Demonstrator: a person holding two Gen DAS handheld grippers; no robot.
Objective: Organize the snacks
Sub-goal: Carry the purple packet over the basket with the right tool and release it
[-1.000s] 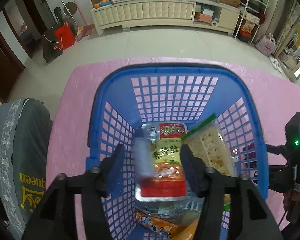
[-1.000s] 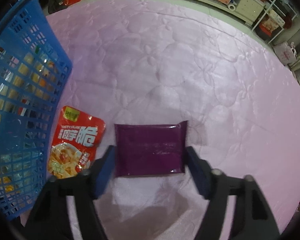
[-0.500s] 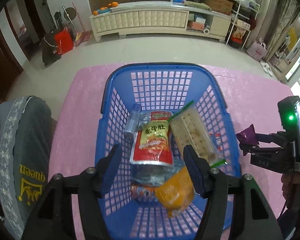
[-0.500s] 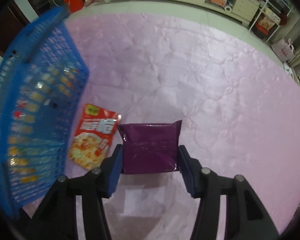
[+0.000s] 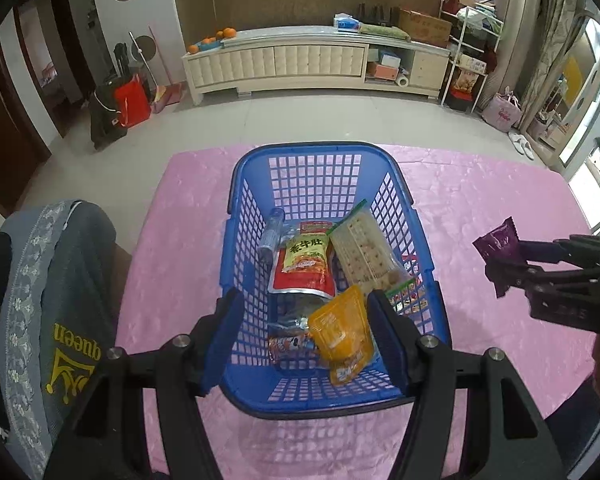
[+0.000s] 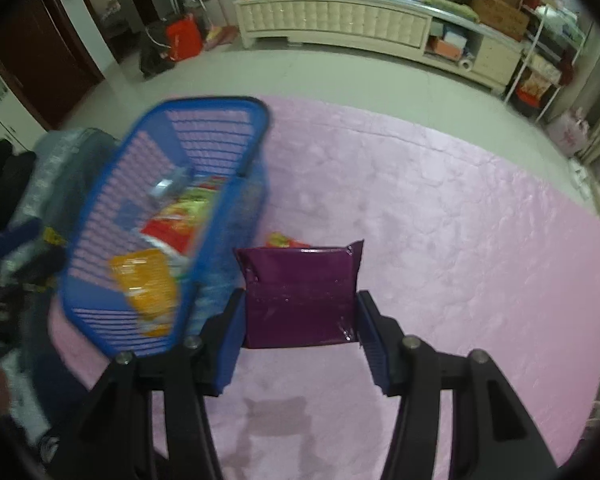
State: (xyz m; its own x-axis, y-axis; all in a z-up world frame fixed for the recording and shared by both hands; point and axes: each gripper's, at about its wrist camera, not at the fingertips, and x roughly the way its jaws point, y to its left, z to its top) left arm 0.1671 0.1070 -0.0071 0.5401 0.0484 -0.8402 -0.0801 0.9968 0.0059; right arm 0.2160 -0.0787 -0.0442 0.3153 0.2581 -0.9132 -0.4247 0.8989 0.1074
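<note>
A blue mesh basket (image 5: 426, 280) stands on the pink table and holds several snack packs, among them a red pouch (image 5: 306, 266), a cracker pack (image 5: 366, 254) and an orange pouch (image 5: 342, 332). My left gripper (image 5: 306, 334) is open and empty above the basket's near end. My right gripper (image 6: 300, 322) is shut on a purple snack pack (image 6: 300, 294) and holds it in the air to the right of the basket (image 6: 100, 312); it also shows in the left wrist view (image 5: 498, 242). A red snack pouch (image 6: 284, 240) lies on the table beside the basket, mostly hidden behind the purple pack.
A pink quilted cloth (image 6: 460, 240) covers the table. A grey garment on a chair (image 5: 56, 292) is at the table's left edge. Beyond the far edge are tiled floor and a long white cabinet (image 5: 300, 64).
My right gripper has closed on the purple pack and lifted it off the table toward the basket. My left gripper has pulled back and up from the basket, leaving the packs inside.
</note>
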